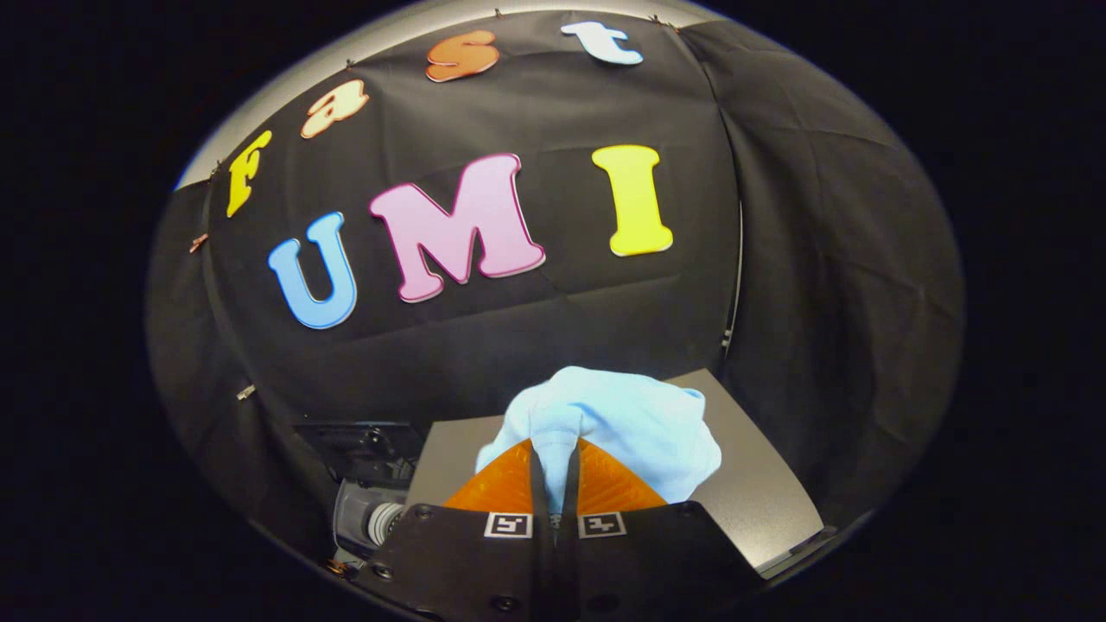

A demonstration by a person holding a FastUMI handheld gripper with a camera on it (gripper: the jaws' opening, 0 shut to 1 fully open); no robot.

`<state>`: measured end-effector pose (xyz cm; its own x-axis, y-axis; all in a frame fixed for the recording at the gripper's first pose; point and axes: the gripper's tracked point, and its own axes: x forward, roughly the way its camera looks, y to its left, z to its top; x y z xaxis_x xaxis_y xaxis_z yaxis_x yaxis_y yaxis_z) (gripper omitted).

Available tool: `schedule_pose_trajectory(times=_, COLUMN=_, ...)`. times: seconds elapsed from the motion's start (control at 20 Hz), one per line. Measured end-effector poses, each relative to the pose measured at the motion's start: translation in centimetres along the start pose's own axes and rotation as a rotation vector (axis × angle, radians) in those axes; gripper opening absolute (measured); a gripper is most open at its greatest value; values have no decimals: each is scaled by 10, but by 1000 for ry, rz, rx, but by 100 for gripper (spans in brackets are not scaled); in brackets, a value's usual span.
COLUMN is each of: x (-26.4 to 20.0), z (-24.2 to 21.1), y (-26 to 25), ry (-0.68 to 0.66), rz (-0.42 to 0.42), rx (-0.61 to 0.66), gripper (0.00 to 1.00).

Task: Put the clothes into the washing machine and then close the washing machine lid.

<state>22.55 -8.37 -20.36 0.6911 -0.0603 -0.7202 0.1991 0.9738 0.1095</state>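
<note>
The gripper (553, 471) has its two fingers pinched together on a fold of the soft, pale blue cloth (613, 423), which bunches in rounded wrinkles just ahead of and over the fingertips, above the smooth, flat grey lid (760, 492) of the washing machine behind it.
</note>
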Motion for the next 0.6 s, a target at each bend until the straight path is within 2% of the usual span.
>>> schedule_pose_trajectory(times=0.35, x=-74, z=62, y=99, ry=-221, rz=152, rx=-63, gripper=4)
schedule_pose_trajectory(times=0.6, x=-70, z=52, y=187, ry=-201, rz=323, rx=-101, gripper=4)
